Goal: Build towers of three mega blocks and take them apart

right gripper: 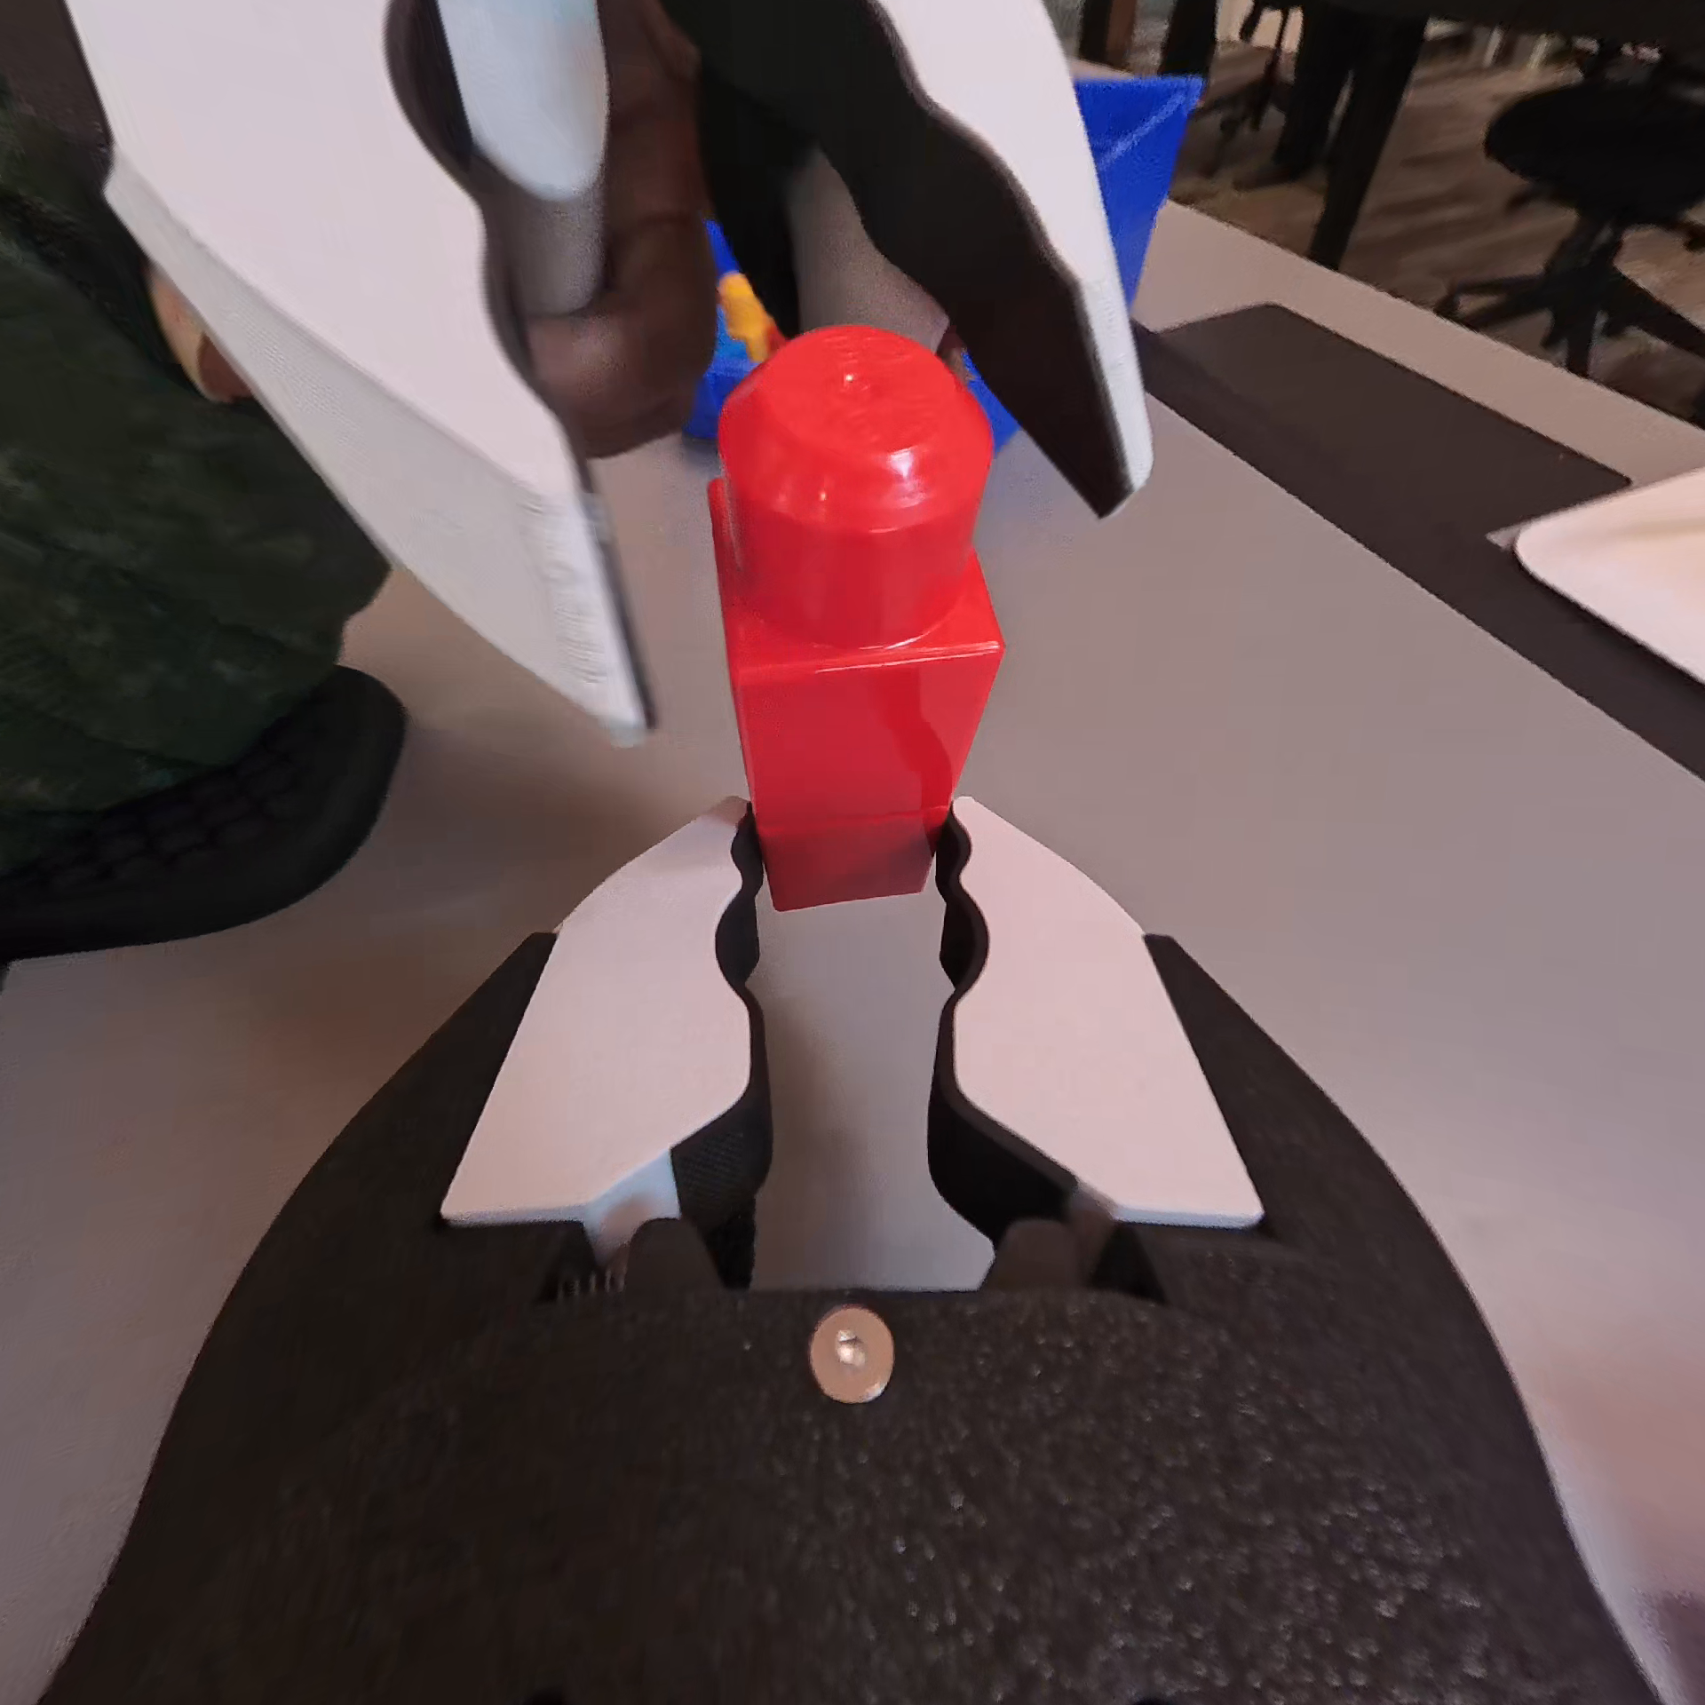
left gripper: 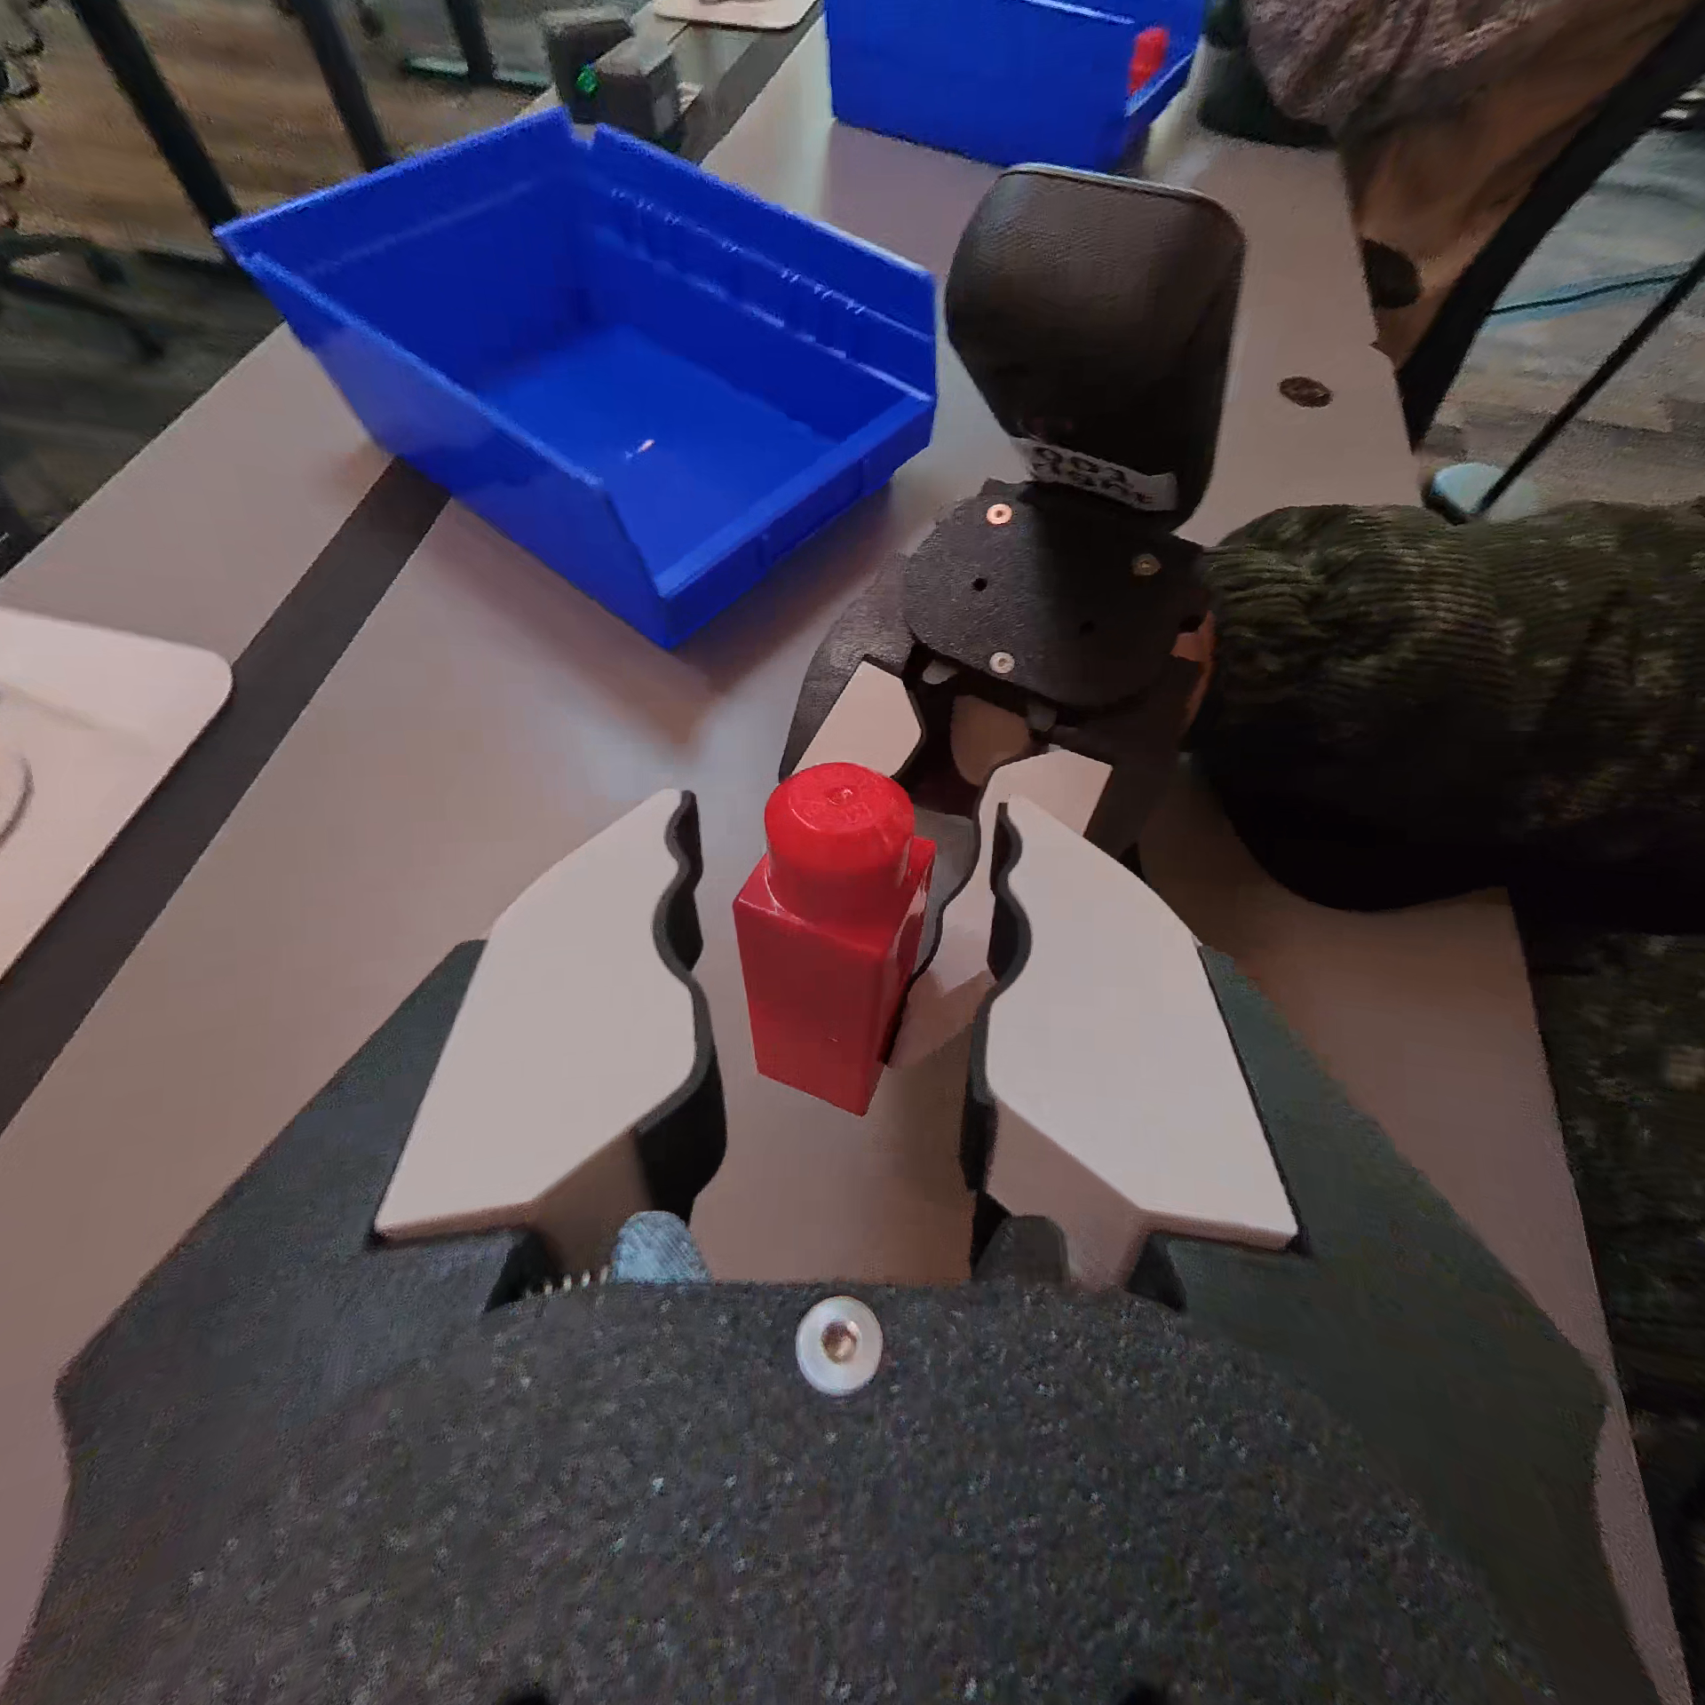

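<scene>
**While right clamps the base, left hangs open at the stud end**

Since the right gripper (right gripper: 849,830) is clenched on the lowest part of the red stack (right gripper: 858,646), the next move looks like left's. The left gripper (left gripper: 844,812) is released, jaws wide, touching nothing.

Key relation: the stack's long axis runs bottom to stud, roughly upright with a slight lean. It sits straight ahead of left, on its centreline. Left is nearer the stud end, right owns the base. My read: left closes on the upper block, then pulls along that axis.

Right wrist view shows a seam low on the stack, so two blocks at least, and left's fingers straddling the stud. Left wrist view hides the seam. It adds the table (left gripper: 461,738), an empty blue bin (left gripper: 443,304) beyond and a second bin (left gripper: 978,83) farther off.

Can't tell whether the base touches the table
</scene>
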